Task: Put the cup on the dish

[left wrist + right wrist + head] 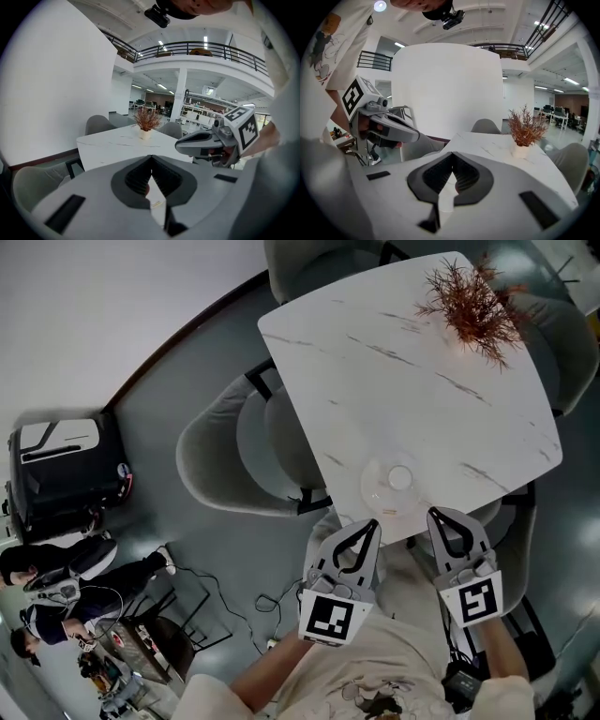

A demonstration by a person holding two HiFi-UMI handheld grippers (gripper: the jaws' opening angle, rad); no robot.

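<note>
- The person's arms in pale sleeves reach forward at the bottom of the head view, one gripper in each hand.
- The left gripper has its jaws clenched together with nothing between them; its own view shows the ribbed pads meeting in a thin line.
- The right gripper is likewise closed and empty, its pads pressed tip to tip.
- The two grippers lie side by side, apart, both pointing at the near edge of the table.
- The dish, clear and round, sits on the table just inside that near edge, ahead of the gap between the two grippers.
- The cup stands on the dish, upright, touched by neither gripper.
- The plant, reddish-brown and dry-looking, stands at the table's far corner, well apart from the dish.
- Grey chairs ring the table.
- A black case sits on the floor far to the left, with cables nearer the person.
</note>
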